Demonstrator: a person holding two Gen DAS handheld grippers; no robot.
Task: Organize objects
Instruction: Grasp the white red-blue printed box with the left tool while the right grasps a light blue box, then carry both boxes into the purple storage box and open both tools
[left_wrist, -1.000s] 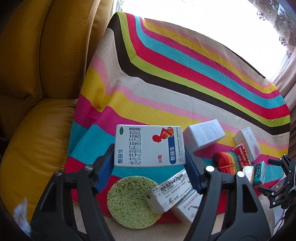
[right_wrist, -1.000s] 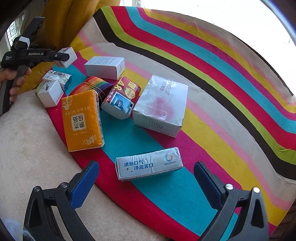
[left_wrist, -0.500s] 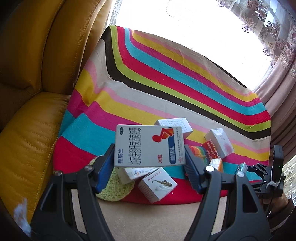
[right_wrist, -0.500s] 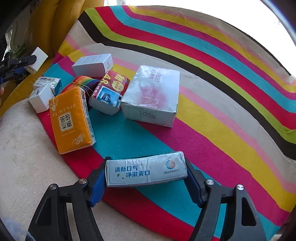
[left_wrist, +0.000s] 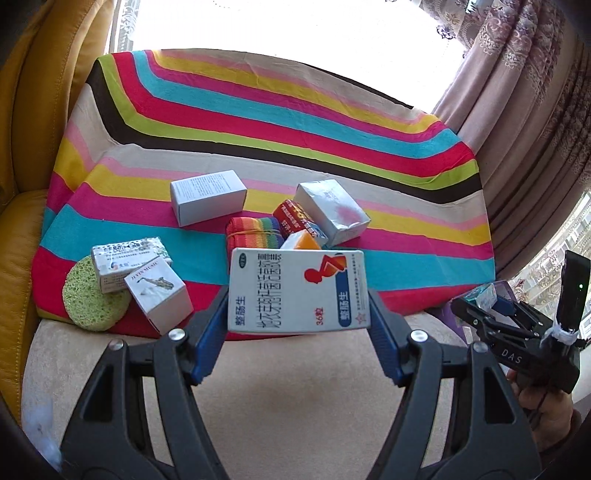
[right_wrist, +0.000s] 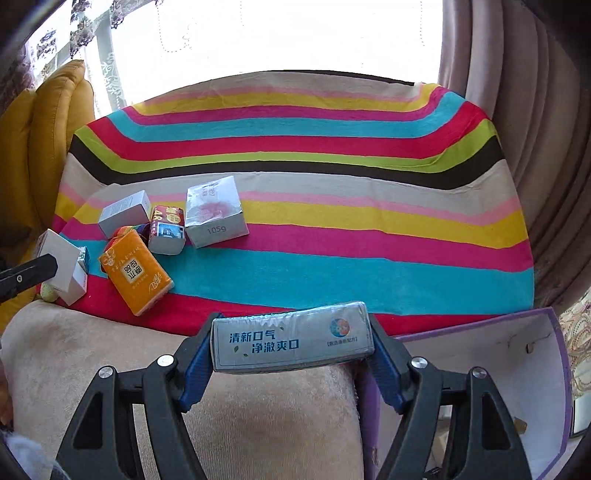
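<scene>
Off to the right stands a purple-edged box (right_wrist: 517, 373) with a pale inside, and I can't make out anything lying in it beyond a small speck or two. The right tongs (right_wrist: 291, 343) are clamped on a long silver-wrapped pack (right_wrist: 291, 341), held up near that box's left wall. The left tongs (left_wrist: 298, 291) grip a white medicine carton (left_wrist: 298, 291) by its two short ends, lifted above the near edge of the striped cloth (left_wrist: 258, 122).

On the cloth lie the rest: a plain white box (left_wrist: 208, 196), a silver block (left_wrist: 331, 211), a red packet (left_wrist: 295, 218) touching it, a rainbow roll (left_wrist: 253, 236), an orange tissue pack (right_wrist: 136, 275), two small cartons (left_wrist: 127, 261) resting on a green sponge (left_wrist: 86, 301).

The cloth covers a beige sofa seat (right_wrist: 277, 417), with a mustard leather cushion (left_wrist: 33, 92) to the left and pink curtains (left_wrist: 535, 92) by a bright window.
</scene>
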